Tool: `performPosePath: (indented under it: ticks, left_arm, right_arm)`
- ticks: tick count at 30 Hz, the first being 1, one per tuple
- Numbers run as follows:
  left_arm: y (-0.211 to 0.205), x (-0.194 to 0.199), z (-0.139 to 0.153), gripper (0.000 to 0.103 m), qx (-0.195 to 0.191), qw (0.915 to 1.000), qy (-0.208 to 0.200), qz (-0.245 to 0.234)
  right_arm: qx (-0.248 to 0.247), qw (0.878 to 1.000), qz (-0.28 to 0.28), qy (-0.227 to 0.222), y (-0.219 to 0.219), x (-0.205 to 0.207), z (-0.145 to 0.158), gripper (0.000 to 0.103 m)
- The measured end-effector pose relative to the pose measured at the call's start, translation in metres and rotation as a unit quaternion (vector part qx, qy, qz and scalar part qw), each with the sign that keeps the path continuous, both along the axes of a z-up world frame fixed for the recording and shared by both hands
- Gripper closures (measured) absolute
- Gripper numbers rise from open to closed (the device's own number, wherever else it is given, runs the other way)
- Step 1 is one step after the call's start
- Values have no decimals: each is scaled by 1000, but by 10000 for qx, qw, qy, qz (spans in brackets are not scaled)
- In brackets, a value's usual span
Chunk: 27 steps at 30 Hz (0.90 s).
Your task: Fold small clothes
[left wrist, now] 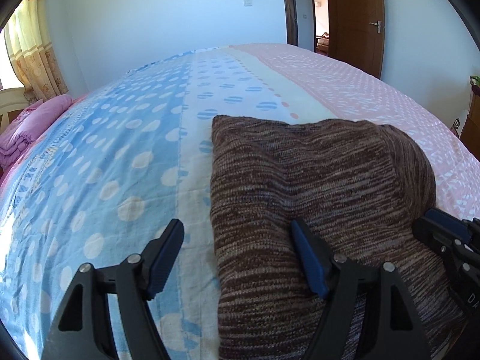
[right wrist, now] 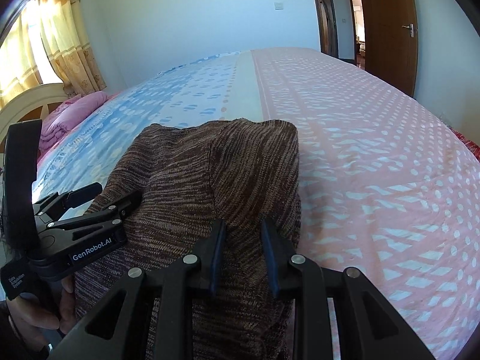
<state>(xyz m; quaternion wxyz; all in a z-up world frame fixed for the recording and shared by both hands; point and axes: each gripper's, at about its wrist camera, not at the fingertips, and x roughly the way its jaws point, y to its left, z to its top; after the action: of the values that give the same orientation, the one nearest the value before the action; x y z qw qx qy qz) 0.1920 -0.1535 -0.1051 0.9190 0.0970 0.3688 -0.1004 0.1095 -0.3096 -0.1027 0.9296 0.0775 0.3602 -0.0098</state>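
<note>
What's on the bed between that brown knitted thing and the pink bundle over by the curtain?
Nothing but bare sheet: between the brown knit garment and the pink folded quilt, the left wrist view shows only the blue dotted bedsheet.

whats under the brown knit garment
The brown knit garment lies folded on the bedsheet, over its pale middle stripe and pink side. Whatever sits between its layers is covered.
</note>
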Motion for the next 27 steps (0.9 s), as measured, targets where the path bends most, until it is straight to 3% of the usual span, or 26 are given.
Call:
performPosePath:
  ticks: [6,11,14,20,23,27]
  left_arm:
    - [-1,-1,-1,22,83,9999,-31,68]
    - [5,4,-2,5,50,9996,30,284]
    - [12,6,-3,0,-113,9990,155,398]
    - [16,6,-4,0,-230,9983,258,463]
    - [12,5,-4,0,-127,9986,195,471]
    - [15,6,-4,0,-173,9985,224,469]
  right_arm:
    - [111,9999,26,-7,-3,-1,0,75]
    - [159,9999,53,-14,-4,-1,1,73]
    - [338,9994,9,-92,-8,-5,4,72]
    - [993,9911,-576,-667,-43,-23,18,72]
    - [1574,9819,-877,-581,-66,-26,11,72]
    - [2561,9598,-1038,-497,-90,-28,-4,72]
